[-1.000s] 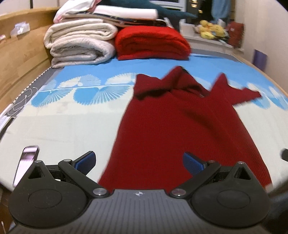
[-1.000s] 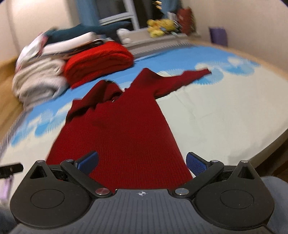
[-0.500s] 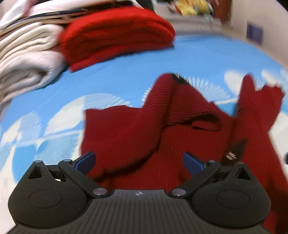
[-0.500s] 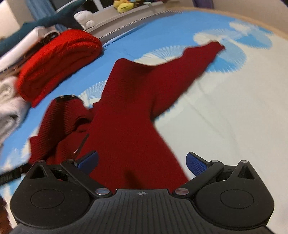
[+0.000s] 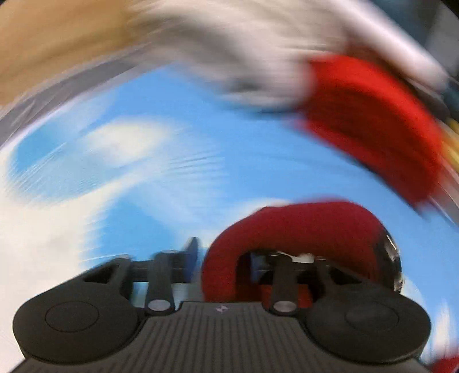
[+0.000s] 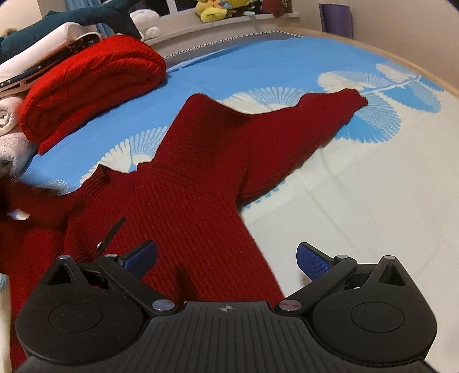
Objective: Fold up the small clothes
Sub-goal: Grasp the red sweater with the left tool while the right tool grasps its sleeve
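Dark red ribbed knit sweater (image 6: 200, 195): left gripper (image 5: 223, 264) pinches a fold, right gripper (image 6: 226, 259) gapes empty; fast swinging could slip it.

My jaws are black with blue pads (image 6: 311, 259). The sweater (image 6: 195, 206) is dark red ribbed knit. The bed sheet (image 6: 373, 183) is sky blue and cream with white fan shapes. The folded blanket (image 6: 91, 83) is bright red; the plush toy (image 6: 212, 11) is yellow.
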`<action>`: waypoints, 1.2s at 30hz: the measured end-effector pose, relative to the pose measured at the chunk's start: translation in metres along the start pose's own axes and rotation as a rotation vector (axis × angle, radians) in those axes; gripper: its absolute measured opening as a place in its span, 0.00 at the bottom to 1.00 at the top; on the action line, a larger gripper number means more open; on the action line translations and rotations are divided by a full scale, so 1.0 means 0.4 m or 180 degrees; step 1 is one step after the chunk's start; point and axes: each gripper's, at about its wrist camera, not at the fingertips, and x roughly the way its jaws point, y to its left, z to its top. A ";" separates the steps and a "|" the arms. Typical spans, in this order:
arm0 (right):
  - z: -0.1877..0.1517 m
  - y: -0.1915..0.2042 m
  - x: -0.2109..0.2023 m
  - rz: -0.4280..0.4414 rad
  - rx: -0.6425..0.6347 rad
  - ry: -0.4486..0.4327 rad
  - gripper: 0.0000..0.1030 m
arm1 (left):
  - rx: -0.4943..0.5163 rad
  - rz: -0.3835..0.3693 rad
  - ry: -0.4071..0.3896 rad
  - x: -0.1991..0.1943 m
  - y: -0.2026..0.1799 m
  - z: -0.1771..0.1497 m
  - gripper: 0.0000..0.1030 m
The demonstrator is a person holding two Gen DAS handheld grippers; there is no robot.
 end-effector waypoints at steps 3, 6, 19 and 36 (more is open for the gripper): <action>0.015 -0.026 0.017 -0.0011 0.0205 0.0062 0.99 | -0.0316 0.0258 0.0187 0.057 0.190 -0.002 0.43; 0.035 -0.052 0.037 -0.0009 0.0485 0.0067 0.99 | -0.0306 -0.0018 0.0312 0.069 0.218 -0.058 0.67; 0.075 -0.137 0.236 0.0572 0.1350 0.0274 1.00 | -0.0053 -0.1438 0.0960 0.129 -0.040 -0.257 0.93; 0.240 -0.206 0.203 -0.0166 0.1320 -0.0781 0.15 | 0.0326 -0.0688 0.0131 0.195 -0.174 -0.184 0.33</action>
